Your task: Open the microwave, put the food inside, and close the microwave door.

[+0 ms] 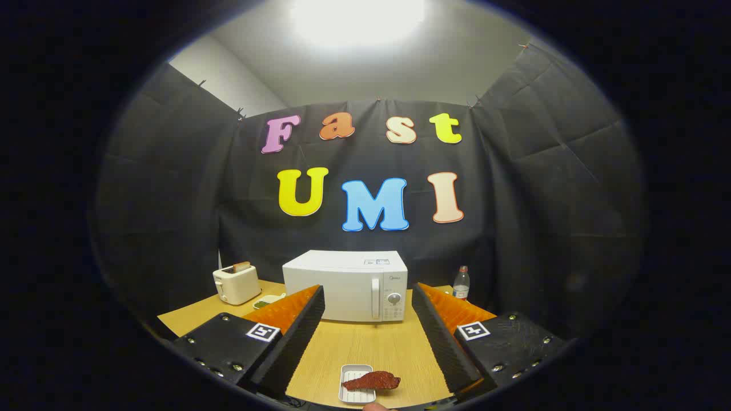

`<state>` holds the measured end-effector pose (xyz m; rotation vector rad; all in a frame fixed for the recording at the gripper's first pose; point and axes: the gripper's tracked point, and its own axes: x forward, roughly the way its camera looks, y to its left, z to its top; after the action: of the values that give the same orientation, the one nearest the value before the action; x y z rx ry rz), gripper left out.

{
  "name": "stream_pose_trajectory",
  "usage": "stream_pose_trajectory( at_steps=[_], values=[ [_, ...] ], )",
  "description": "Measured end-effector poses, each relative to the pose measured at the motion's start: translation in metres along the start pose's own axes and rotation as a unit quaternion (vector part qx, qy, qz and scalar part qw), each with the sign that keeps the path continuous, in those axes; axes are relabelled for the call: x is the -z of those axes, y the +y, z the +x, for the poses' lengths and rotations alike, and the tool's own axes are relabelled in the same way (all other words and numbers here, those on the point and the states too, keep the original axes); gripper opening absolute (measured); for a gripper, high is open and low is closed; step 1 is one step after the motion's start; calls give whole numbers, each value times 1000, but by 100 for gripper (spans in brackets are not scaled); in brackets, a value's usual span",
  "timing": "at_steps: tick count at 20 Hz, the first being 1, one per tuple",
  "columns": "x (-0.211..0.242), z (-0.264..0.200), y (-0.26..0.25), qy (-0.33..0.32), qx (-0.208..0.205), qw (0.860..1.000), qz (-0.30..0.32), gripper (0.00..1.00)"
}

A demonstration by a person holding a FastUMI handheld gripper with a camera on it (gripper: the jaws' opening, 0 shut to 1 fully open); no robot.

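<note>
Since the microwave [345, 285] sits shut at the centre of the frame, the step in hand looks to be opening its door, and that calls for a careful approach to the handle. At the left of the frame a toaster [236, 283] stands on the worktop [365, 345] with a slice of bread poking up, and a small dish [268, 301] lies just beside it. Moving right, the microwave's upright handle [375, 298] runs beside its dial; I would bring one finger in behind that bar and pull outward in an arc. The gripper [367, 337] is spread wide, holding and touching nothing. Low between its fingers lies the food [372, 381] on a white tray [346, 387]. A bottle [461, 283] stands right of the microwave.
</note>
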<state>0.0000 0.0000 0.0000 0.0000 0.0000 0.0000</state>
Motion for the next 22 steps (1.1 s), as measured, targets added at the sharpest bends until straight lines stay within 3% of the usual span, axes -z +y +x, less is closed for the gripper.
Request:
stream_pose_trajectory(
  at_steps=[10, 22],
  values=[
    [-7, -9, 13, -16, -24, 1000, -7, 97],
    [-4, 0, 14, -15, -18, 1000, -5, 97]
  ],
)
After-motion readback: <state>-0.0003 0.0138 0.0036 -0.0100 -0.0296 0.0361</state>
